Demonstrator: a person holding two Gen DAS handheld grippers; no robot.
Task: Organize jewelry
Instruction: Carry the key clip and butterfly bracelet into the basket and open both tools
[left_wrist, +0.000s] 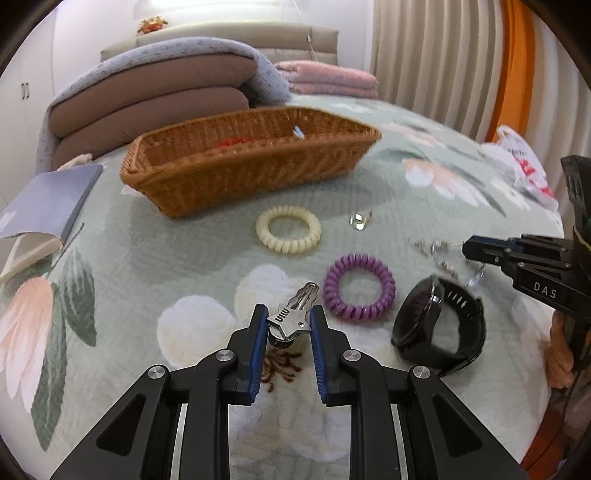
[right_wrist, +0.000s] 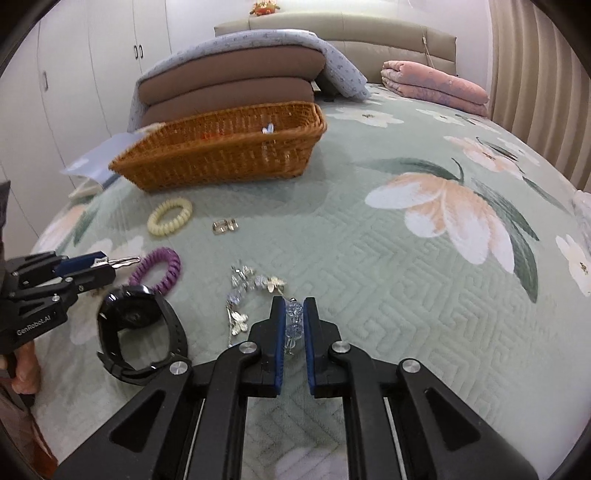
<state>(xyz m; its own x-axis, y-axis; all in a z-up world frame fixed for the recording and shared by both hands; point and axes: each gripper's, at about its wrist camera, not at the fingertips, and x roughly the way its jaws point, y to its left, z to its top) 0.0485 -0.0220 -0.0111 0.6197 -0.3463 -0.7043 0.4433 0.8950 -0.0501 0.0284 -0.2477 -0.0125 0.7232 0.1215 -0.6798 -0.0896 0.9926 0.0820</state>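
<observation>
My left gripper (left_wrist: 289, 314) is shut on a silver hair clip (left_wrist: 291, 317), held just above the bedspread. My right gripper (right_wrist: 294, 306) is shut on the clear beads of a butterfly bracelet (right_wrist: 251, 286), whose other end trails on the bed. A wicker basket (left_wrist: 192, 184) stands farther back, holding something red and a small blue-white piece. A cream spiral hair tie (left_wrist: 288, 229), a purple spiral hair tie (left_wrist: 359, 292), a black watch (left_wrist: 439, 325) and a small silver ring piece (left_wrist: 357, 220) lie on the bed.
A grey notebook (left_wrist: 48, 203) lies left of the basket. Stacked brown cushions (left_wrist: 147, 107) and a folded pink blanket (left_wrist: 328, 79) sit behind. A plastic bag (left_wrist: 521, 162) lies at the right edge of the bed.
</observation>
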